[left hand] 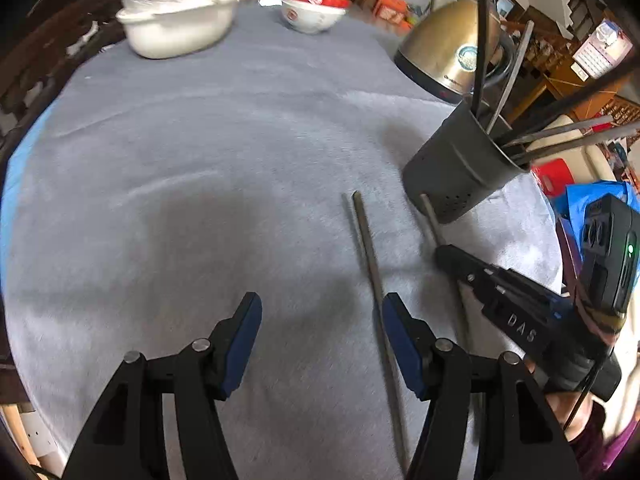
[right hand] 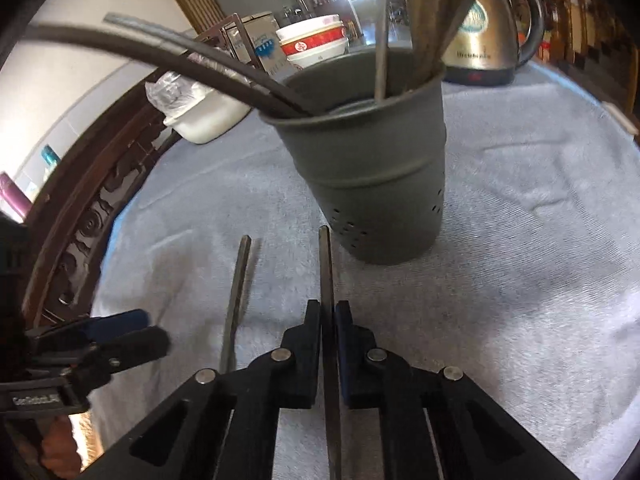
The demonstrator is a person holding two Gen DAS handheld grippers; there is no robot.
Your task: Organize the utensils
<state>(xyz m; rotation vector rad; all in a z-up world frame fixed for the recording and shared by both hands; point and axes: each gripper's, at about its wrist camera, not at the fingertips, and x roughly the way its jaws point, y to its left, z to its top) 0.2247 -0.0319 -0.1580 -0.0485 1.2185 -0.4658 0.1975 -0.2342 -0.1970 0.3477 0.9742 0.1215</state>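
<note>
A dark grey utensil cup (right hand: 372, 168) stands on the grey cloth and holds several chopsticks and utensils; it also shows in the left wrist view (left hand: 460, 164). My right gripper (right hand: 328, 312) is shut on a metal chopstick (right hand: 326, 264) whose tip points at the cup's base. In the left wrist view the right gripper (left hand: 444, 252) sits at the right, over that chopstick (left hand: 430, 212). A second chopstick (left hand: 372, 264) lies on the cloth, just inside my left gripper's right finger; it also shows in the right wrist view (right hand: 236, 292). My left gripper (left hand: 322, 312) is open and empty.
A gold kettle (left hand: 448, 48) stands behind the cup. Stacked red and white bowls (left hand: 316, 4) and a white tub (left hand: 180, 28) with a plastic bag sit at the table's far side. A carved wooden chair back (right hand: 88, 216) borders the left edge.
</note>
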